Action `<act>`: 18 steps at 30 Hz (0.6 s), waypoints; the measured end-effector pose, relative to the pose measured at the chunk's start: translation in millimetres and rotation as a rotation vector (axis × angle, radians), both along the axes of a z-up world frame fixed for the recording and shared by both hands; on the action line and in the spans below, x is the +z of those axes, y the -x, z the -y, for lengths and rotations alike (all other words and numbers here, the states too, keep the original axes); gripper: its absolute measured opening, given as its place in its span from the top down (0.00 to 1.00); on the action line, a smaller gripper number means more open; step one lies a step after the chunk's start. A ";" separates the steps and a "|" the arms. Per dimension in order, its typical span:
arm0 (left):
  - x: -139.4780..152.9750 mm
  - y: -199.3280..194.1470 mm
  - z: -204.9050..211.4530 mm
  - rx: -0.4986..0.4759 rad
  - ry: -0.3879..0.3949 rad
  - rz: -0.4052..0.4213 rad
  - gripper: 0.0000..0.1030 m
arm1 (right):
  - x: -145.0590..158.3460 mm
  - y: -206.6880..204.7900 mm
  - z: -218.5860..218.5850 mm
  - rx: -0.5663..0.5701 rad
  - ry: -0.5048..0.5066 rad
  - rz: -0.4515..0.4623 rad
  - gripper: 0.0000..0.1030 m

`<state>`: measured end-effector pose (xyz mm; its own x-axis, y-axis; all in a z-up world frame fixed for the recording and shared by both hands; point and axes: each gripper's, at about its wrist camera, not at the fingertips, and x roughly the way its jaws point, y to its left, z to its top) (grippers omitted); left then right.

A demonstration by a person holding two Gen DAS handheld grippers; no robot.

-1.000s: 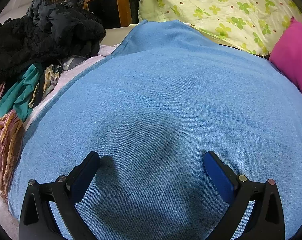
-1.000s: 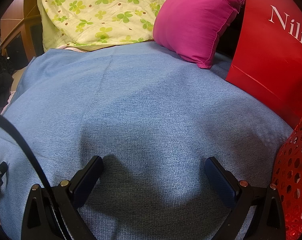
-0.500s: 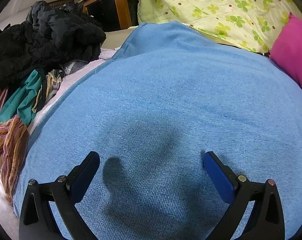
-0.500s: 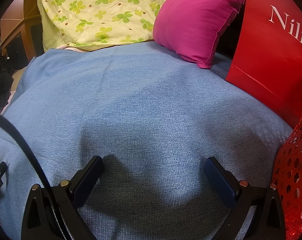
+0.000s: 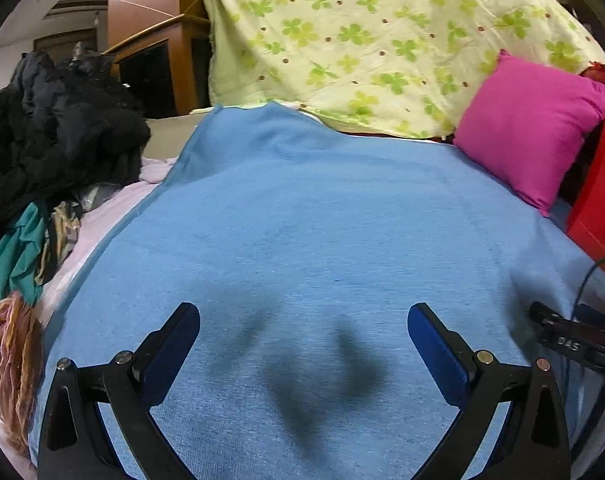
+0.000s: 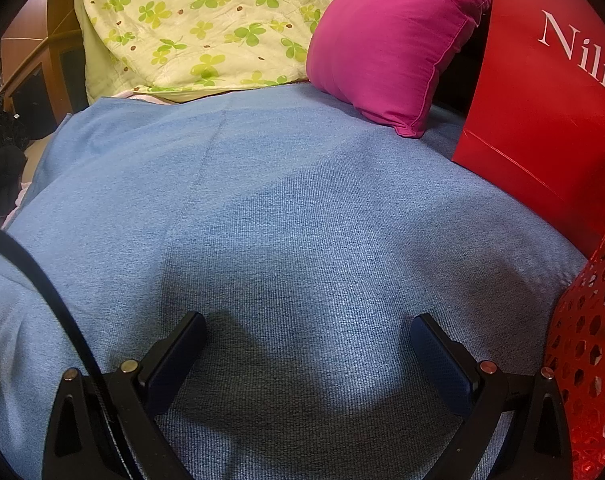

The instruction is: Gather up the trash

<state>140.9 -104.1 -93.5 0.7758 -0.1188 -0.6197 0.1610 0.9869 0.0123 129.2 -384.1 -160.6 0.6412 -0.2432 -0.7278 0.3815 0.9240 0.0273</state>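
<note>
My left gripper and right gripper hang over the blue blanket on the bed, each with its fingers spread wide and nothing between them. No trash shows anywhere on the blanket in either view, so where the task's thing lies I cannot tell; it may sit outside both frames. At the blanket's right edge stands a red perforated basket with pale scraps glimpsed through its holes, which I judge to be the place for collected trash, perhaps already holding some. By that reading the blanket looks cleared, and what is left is to search beyond it. Behind the basket a red bag stands upright, and a pink pillow leans at the blanket's far right corner against a clover-print quilt. Off the blanket's left edge lies a heap of dark and coloured clothes. The middle of the blanket is open room for both grippers; the right side is hemmed in by basket and bag, and a black cable crosses near my right gripper's left finger.
</note>
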 end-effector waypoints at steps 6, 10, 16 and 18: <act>8.4 8.2 3.3 -0.065 0.037 0.000 0.00 | -0.1 0.2 0.2 0.000 0.000 0.000 0.00; 5.8 5.6 5.4 -0.083 0.032 -0.008 0.00 | -0.1 0.5 0.6 0.000 0.000 0.001 0.00; 7.1 -0.2 7.7 -0.085 0.042 -0.016 0.00 | 0.4 -0.7 -1.3 -0.003 0.008 -0.004 0.00; 6.8 0.3 8.8 -0.086 0.042 -0.014 0.00 | 1.0 0.8 -0.9 -0.005 -0.007 0.000 0.00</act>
